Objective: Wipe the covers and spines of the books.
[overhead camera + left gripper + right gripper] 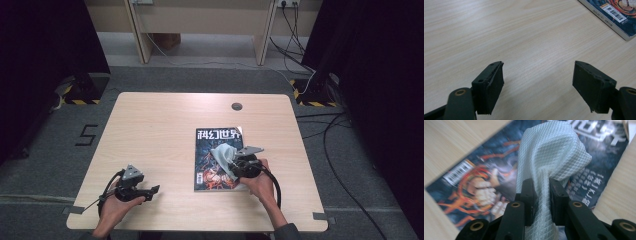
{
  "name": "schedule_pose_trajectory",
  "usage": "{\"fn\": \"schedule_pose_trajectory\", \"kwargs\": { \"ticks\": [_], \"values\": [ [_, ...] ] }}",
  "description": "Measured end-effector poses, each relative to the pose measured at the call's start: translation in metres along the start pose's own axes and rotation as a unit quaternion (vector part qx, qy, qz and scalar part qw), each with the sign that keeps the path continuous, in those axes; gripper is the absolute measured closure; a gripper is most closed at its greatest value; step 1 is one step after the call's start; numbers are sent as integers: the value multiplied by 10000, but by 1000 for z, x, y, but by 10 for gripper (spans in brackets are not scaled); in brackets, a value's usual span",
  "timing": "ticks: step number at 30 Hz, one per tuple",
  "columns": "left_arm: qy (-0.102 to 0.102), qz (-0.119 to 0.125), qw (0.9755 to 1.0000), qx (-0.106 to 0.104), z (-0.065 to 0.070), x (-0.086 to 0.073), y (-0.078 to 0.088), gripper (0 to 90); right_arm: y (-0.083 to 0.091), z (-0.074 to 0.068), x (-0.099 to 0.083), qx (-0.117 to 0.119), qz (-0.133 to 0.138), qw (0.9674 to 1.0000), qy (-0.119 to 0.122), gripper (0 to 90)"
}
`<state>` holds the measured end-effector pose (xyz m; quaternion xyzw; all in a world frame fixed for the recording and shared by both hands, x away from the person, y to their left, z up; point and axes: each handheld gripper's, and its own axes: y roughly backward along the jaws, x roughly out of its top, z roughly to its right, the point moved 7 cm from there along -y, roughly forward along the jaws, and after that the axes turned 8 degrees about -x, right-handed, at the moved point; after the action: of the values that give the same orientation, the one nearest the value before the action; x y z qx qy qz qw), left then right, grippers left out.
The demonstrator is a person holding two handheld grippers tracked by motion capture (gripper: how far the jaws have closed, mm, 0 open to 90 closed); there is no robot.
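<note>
1. The right hand-held gripper (235,162) sits right of centre in the high view, over the lower half of a magazine (210,150); its jaws are pressed onto a white cloth (224,155), pinching it between them.
2. In the right gripper view the cloth (549,157) rises from between the two black jaws at lower centre and bunches into a rounded fold in the upper middle of the frame; its weave shows a fine diamond pattern; the magazine cover (481,182), dark with orange and white artwork and a barcode at the left, lies behind it, somewhat blurred.
3. The magazine lies flat on the table (150,125), right of centre in the high view, its white title lettering along the far edge.
4. The left hand-held gripper (150,191) is at the lower left of the high view, held low over bare wood, well apart from the magazine; its jaws are spread wide with nothing between them.
5. In the left gripper view the two jaws stand at the lower left and lower right over the pale table (524,37); a corner of the magazine (614,15), barcode showing, lies at the upper right.
</note>
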<state>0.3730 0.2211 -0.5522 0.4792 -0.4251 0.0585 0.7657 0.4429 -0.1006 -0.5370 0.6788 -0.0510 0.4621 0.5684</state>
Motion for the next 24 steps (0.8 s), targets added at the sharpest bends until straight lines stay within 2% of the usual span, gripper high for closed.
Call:
{"fn": "schedule_pose_trajectory", "kwargs": {
  "ticks": [1, 3, 4, 8, 12, 15, 18, 20, 22, 24],
  "values": [
    [-12, 14, 10000, -22, 2, 2, -2, 243, -5, 3, -3, 11, -86, 10000, -18, 758],
    [-49, 111, 9999, -123, 10, 8, -6, 243, -8, 5, -3, 128, -65, 9998, -134, 756],
    [38, 190, 9996, -227, 16, 12, -10, 243, -8, 7, -3, 188, -87, 9997, -126, 754],
    [-89, 353, 9988, -340, 35, 29, -24, 241, -9, 7, -3, 251, -117, 9995, -141, 741],
    [-281, 329, 9980, -467, 56, 43, -44, 253, -9, 9, -4, 348, -95, 9991, -228, 731],
    [-470, 266, 9971, -535, 68, 48, -57, 276, -8, 11, -6, 358, -94, 9991, -203, 712],
    [-626, 266, 9958, -605, 79, 52, -65, 288, -6, 11, -7, 311, -146, 9991, -260, 661],
    [-784, 218, 9948, -616, 86, 53, -70, 298, -5, 14, -6, 194, -164, 9993, -271, 602],
    [-901, 183, 9939, -608, 89, 52, -73, 310, 1, 16, 0, 129, -3, 9995, -275, 587],
    [-947, 190, 9935, -605, 91, 53, -75, 323, 8, 15, 8, 221, 181, 9992, -296, 581]
  ]
}}
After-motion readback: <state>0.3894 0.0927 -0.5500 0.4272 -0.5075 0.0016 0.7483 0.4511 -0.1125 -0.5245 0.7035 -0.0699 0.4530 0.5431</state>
